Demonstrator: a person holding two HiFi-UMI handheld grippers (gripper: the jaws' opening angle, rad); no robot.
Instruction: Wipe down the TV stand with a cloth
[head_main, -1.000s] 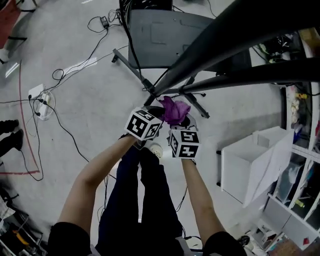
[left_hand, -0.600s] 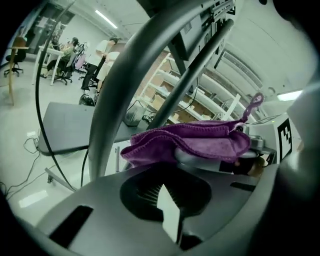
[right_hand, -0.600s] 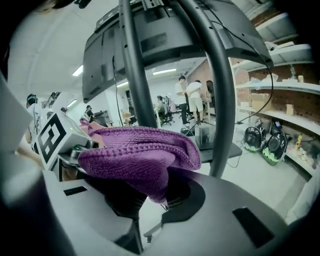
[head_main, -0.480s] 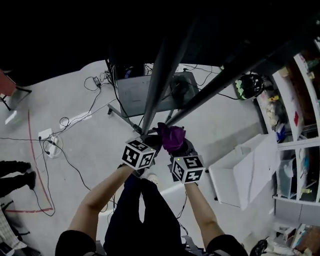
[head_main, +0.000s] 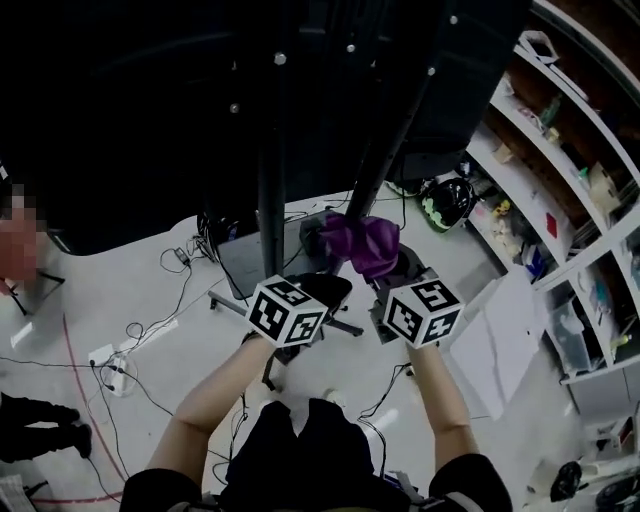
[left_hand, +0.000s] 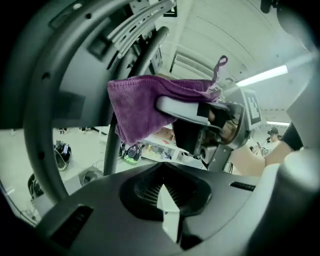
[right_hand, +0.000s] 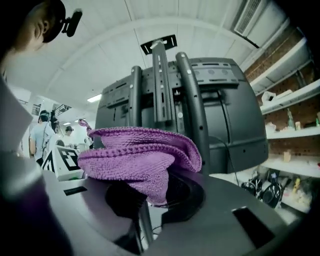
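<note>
Dim head view, TV stand (head_main: 270, 180) black across the top; ceiling light (left_hand: 262, 76) glares upper right in left gripper view; fisheye edges blur.

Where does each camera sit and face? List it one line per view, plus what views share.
Head view: on the person's head, looking down at both forearms, the left tongs and right tongs.
Left gripper view: on the left tongs, facing the right tongs gripping the purple cloth; own jaws together.
Right gripper view: on the right tongs, facing the TV stand; cloth in its jaws.
Shared: the cloth, in all three.
</note>
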